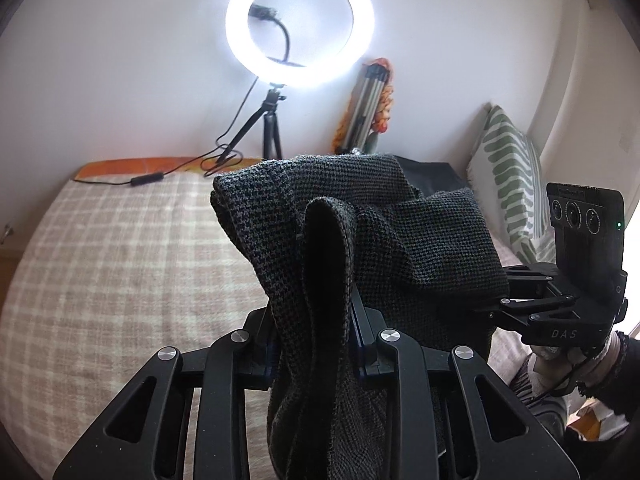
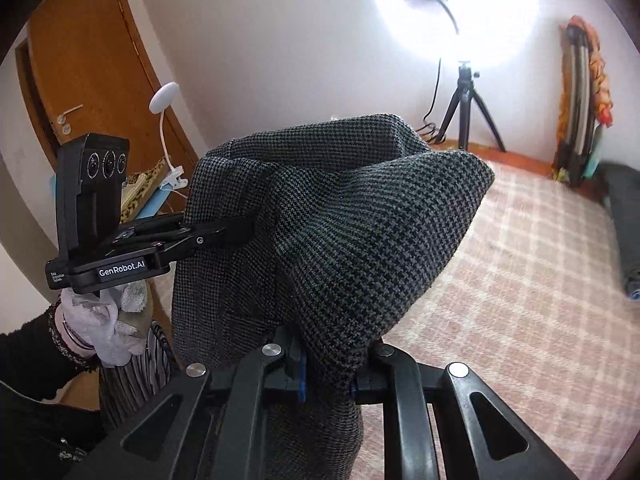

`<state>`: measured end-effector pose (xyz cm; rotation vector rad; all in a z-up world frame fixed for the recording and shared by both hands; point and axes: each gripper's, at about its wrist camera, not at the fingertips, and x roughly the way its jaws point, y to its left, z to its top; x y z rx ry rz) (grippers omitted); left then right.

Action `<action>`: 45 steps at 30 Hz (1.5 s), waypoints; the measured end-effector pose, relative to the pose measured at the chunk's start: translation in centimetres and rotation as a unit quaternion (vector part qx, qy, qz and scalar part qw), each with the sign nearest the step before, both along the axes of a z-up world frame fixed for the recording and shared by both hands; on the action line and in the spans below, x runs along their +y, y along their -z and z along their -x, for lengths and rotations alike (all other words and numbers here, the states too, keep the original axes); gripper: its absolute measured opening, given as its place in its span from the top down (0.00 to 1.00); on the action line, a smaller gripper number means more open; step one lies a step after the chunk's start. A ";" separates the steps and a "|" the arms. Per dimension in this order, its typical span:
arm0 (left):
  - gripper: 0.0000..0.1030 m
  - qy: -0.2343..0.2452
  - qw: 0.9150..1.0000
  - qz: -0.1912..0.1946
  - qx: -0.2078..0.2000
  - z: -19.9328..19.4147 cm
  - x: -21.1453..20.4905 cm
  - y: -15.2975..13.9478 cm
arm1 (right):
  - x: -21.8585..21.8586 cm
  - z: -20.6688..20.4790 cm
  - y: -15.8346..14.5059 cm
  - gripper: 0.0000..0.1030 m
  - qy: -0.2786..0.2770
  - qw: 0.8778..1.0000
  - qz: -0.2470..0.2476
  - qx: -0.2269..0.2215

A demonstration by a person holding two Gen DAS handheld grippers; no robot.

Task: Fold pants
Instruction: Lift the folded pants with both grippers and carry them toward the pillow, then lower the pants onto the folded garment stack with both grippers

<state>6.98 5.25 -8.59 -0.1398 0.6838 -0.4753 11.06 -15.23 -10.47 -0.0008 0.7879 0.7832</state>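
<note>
The dark grey houndstooth pants [image 1: 360, 232] hang in the air between both grippers, above the bed. My left gripper [image 1: 316, 344] is shut on a bunched fold of the pants; the cloth hides its fingertips. The right gripper [image 1: 504, 304] shows at the right of the left wrist view, pinching the pants' far edge. In the right wrist view my right gripper [image 2: 324, 368] is shut on the pants [image 2: 360, 232], and the left gripper [image 2: 240, 228] at the left pinches the same cloth.
A bed with a beige checked blanket [image 1: 112, 264] lies below. A lit ring light on a tripod [image 1: 300, 24] stands at its far edge. A green-striped pillow [image 1: 508, 184] leans at the right. A wooden door [image 2: 88, 64] and a clip lamp [image 2: 164, 96] are left.
</note>
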 end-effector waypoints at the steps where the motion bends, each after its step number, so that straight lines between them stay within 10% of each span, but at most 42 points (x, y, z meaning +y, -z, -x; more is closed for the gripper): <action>1: 0.75 0.002 1.000 0.002 -0.002 -0.1 -0.3 -0.2 | -0.4 0.1 -0.3 0.88 0.004 1.000 0.000 -0.004; 45: 0.76 0.173 0.982 0.011 -0.081 -11.0 -26.5 -7.9 | -26.1 -1.2 -8.8 0.88 0.211 0.972 0.007 -0.106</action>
